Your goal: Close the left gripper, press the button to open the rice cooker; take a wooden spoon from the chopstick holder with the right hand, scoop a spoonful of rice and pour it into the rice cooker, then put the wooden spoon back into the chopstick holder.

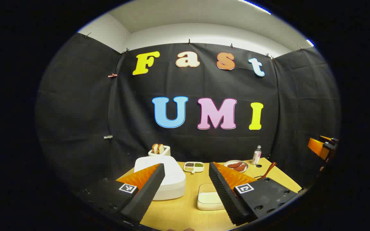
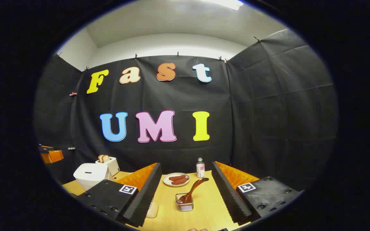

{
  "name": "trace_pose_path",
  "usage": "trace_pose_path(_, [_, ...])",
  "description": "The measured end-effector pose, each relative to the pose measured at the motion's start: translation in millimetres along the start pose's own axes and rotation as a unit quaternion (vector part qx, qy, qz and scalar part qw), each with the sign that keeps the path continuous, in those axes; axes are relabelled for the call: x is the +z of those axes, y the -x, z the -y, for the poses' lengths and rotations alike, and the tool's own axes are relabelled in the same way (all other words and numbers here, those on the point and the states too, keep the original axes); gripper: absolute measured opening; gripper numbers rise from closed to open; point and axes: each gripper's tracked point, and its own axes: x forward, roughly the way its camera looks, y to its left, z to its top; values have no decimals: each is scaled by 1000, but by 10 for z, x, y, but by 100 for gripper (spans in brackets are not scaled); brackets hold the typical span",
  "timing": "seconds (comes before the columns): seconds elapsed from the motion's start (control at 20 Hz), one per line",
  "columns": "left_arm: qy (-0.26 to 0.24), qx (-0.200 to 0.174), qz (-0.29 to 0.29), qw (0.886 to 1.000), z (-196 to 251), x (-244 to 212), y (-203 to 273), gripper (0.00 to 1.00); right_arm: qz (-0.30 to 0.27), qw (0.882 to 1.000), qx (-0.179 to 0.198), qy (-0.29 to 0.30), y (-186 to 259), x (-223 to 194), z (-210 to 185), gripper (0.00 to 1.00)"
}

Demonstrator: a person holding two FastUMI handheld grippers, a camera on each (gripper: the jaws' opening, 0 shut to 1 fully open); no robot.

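The white rice cooker (image 1: 169,176), lid down, stands on the wooden table (image 1: 185,211) just ahead and left of my left gripper (image 1: 188,189), whose fingers are spread wide with nothing between them. A shallow white container of rice (image 1: 208,197) lies between those fingers, farther off. In the right gripper view, a wooden spoon (image 2: 192,189) leans in a small wire chopstick holder (image 2: 185,202), straight ahead of my right gripper (image 2: 186,195), which stands open and empty. The rice cooker (image 2: 90,175) sits at the left there. The spoon's handle (image 1: 268,169) pokes up at the right in the left gripper view.
A toaster with bread (image 1: 160,150) stands behind the cooker. A small divided dish (image 1: 193,166), a plate of sausages (image 1: 236,166) and a small bottle (image 1: 257,155) line the back of the table. The plate (image 2: 176,179) and bottle (image 2: 200,168) lie beyond the holder.
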Motion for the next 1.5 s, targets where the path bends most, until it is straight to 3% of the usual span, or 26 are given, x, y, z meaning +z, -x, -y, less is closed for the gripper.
trace_pose_path(0.25, [16, -19, -13, 1000, -27, -120, -70, 96, -2, 1000, -23, -13, 94, 31, -29, 98])
trace_pose_path(0.6, [-7, -67, -13, 998, -257, -264, -193, 96, -4, 998, -55, -1, 157, 48, -303, 98])
trace_pose_path(0.75, [0, -70, -32, 997, -376, -443, -289, 95, -6, 999, -51, 10, 117, 22, -495, 98])
trace_pose_path(1.3, [22, -78, -22, 996, -902, -299, -861, 94, -24, 997, -70, 10, 230, -64, -773, 98])
trace_pose_path(1.5, [33, -74, -62, 995, -1094, -502, -1220, 68, -32, 996, -82, 13, 333, -93, -766, 98])
